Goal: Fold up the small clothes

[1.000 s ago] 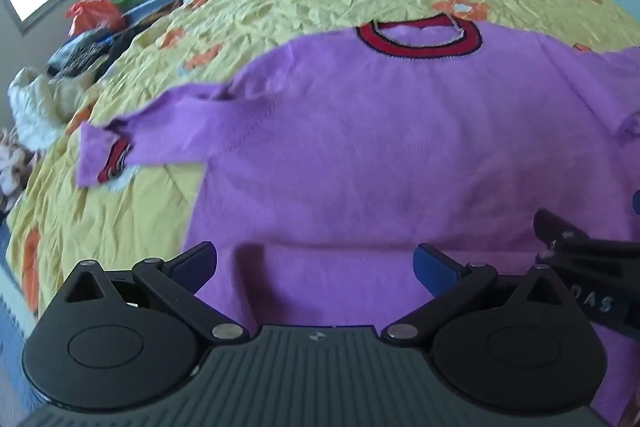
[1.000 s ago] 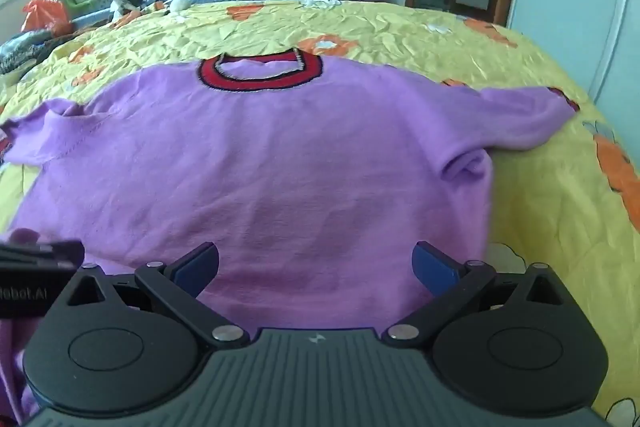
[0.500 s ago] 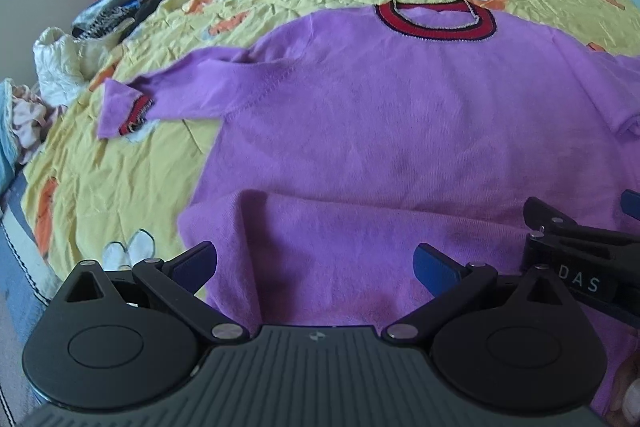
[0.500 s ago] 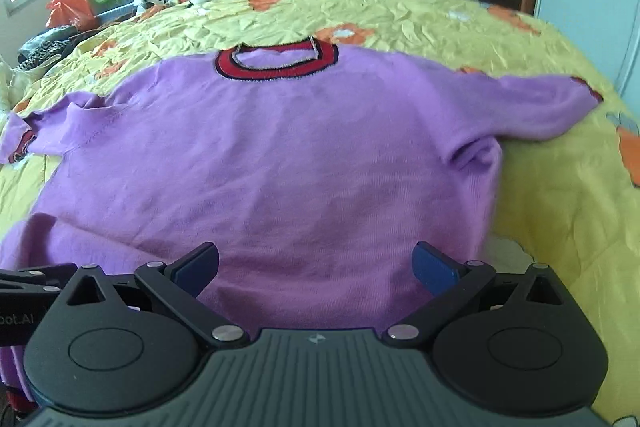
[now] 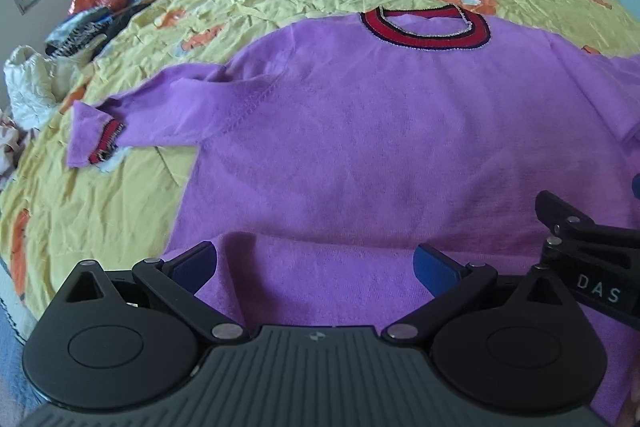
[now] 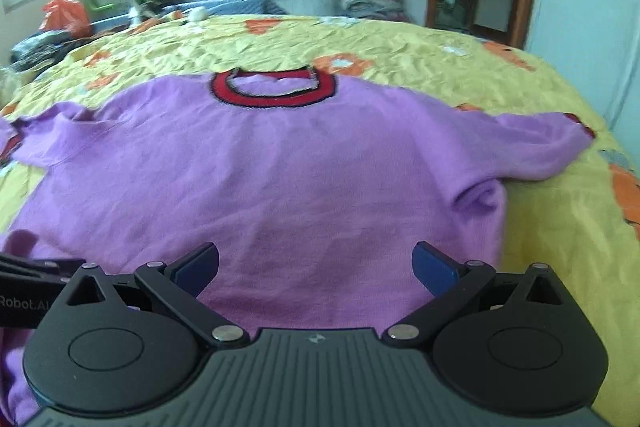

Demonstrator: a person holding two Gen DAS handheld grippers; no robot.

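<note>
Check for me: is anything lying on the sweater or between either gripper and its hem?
Nothing visible. The sweater lies bare on the bedspread, and both the left gripper and right gripper hang open right over its near hem.

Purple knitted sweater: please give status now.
Left gripper open, right gripper open, both at hem. Purple knitted sweater flat on yellow flowered bedsheet, near hem edge turned up. Nothing in the way.

White letters "DAS" stand on the right gripper [image 5: 592, 255] at the frame's right edge; "Robot.AI" stands on the left gripper [image 6: 24, 291] at the left edge.
</note>
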